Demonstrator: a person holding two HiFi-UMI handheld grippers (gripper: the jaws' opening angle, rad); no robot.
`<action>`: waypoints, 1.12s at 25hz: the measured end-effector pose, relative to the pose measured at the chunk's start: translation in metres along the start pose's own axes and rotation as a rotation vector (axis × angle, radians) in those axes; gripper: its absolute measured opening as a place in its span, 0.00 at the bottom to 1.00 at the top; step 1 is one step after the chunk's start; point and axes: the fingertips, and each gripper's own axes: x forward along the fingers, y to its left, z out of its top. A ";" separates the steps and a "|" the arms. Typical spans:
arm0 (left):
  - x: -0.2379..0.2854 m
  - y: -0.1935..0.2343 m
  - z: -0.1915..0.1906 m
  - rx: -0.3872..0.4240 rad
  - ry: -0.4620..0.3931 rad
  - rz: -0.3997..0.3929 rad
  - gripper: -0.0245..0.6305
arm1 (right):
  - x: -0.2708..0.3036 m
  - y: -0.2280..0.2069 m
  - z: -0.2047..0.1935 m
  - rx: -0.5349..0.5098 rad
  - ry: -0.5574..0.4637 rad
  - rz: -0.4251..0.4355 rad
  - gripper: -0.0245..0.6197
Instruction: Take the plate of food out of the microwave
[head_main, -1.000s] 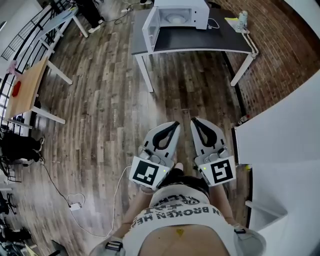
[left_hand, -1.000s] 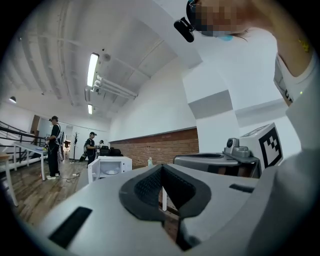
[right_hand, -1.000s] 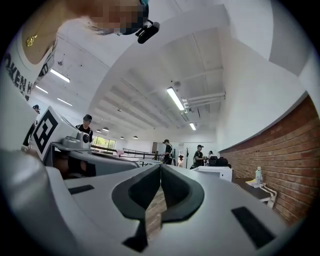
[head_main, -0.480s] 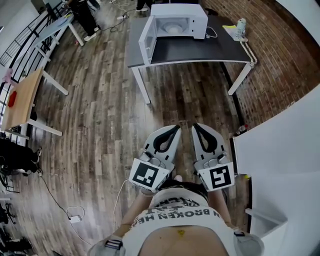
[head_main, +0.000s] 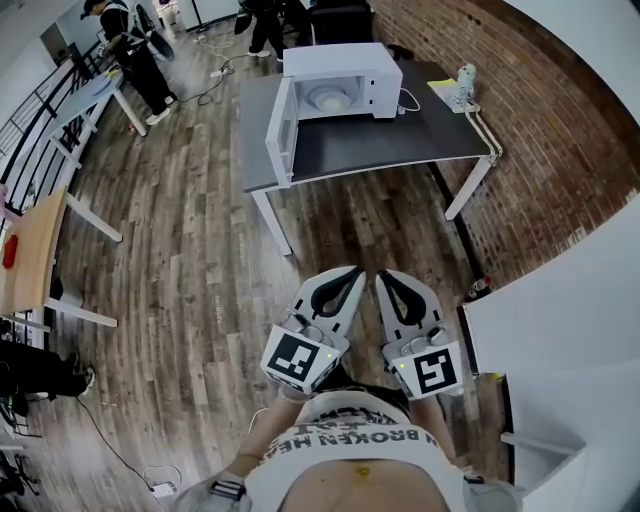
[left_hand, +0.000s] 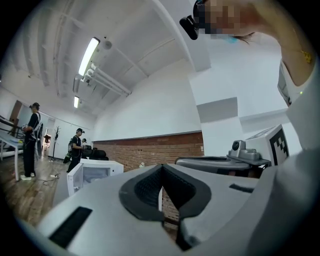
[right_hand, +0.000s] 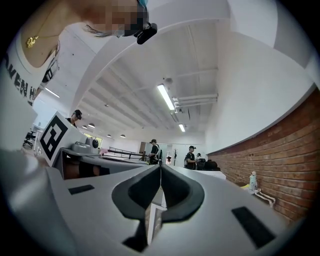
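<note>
Two grippers are held side by side: the left gripper (head_main: 352, 273) is shut, its fingers pressed together on nothing, and the right gripper (head_main: 384, 277) is likewise closed and empty. The plate (head_main: 328, 97) is seen inside the microwave (head_main: 380, 62), straight ahead of the fingers and well beyond them, judged marginally nearer the left pair; its food cannot be made out. The door (head_main: 279, 125) is swung open to the left of the cavity, so entry is squeezed on that side. Bare floor (head_main: 200, 250) is left between fingers and table (head_main: 400, 140), and free tabletop is offered right of the cavity.
</note>
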 end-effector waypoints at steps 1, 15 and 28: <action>0.002 0.006 -0.001 -0.003 0.004 -0.007 0.05 | 0.007 -0.001 -0.003 0.000 0.009 -0.008 0.05; -0.012 0.090 -0.019 -0.053 0.020 0.058 0.05 | 0.082 0.019 -0.031 0.001 0.067 0.031 0.05; 0.033 0.170 -0.030 -0.067 0.035 0.143 0.05 | 0.175 -0.011 -0.047 0.005 0.060 0.139 0.05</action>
